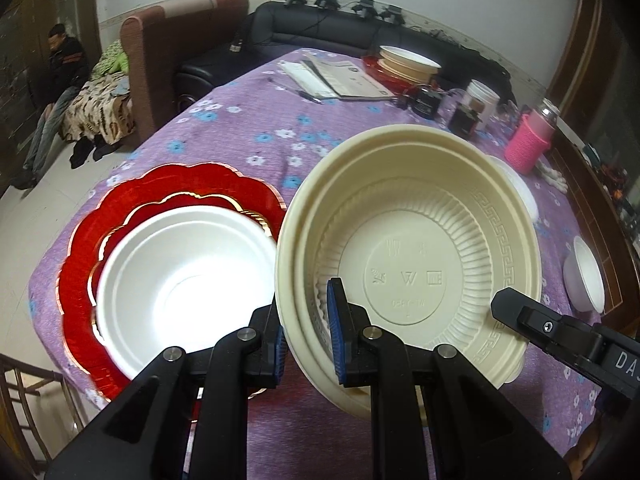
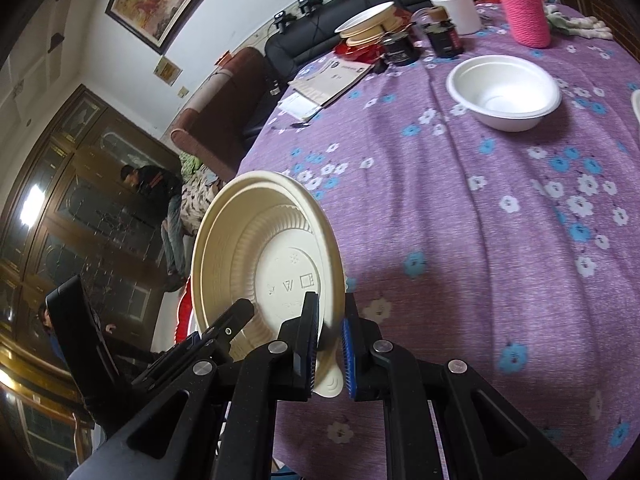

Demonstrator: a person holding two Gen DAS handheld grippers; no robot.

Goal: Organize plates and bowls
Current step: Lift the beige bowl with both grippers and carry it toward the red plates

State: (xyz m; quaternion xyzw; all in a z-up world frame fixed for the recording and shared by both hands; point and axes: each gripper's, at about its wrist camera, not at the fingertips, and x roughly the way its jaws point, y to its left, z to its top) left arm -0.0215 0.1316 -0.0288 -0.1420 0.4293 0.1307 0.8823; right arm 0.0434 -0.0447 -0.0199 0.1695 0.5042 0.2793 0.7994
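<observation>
My left gripper (image 1: pixel 307 328) is shut on the near rim of a cream plastic bowl (image 1: pixel 408 264), which it holds tilted above the table. My right gripper (image 2: pixel 329 350) grips the same cream bowl (image 2: pixel 264 256) on its opposite rim; its arm (image 1: pixel 560 332) shows at the right in the left wrist view. A white bowl (image 1: pixel 184 280) sits on a red scalloped plate (image 1: pixel 88 240) at the left. Another white bowl (image 2: pixel 503 92) stands further off on the purple cloth. A small white bowl (image 1: pixel 585 276) sits at the right edge.
A purple flowered tablecloth (image 2: pixel 460 240) covers the table. At the far end are stacked cream bowls on red plates (image 1: pixel 404 64), papers (image 1: pixel 340 76), black jars (image 1: pixel 428 102), a white tub (image 1: pixel 482 100) and a pink-sleeved bottle (image 1: pixel 530 140). Sofas stand beyond.
</observation>
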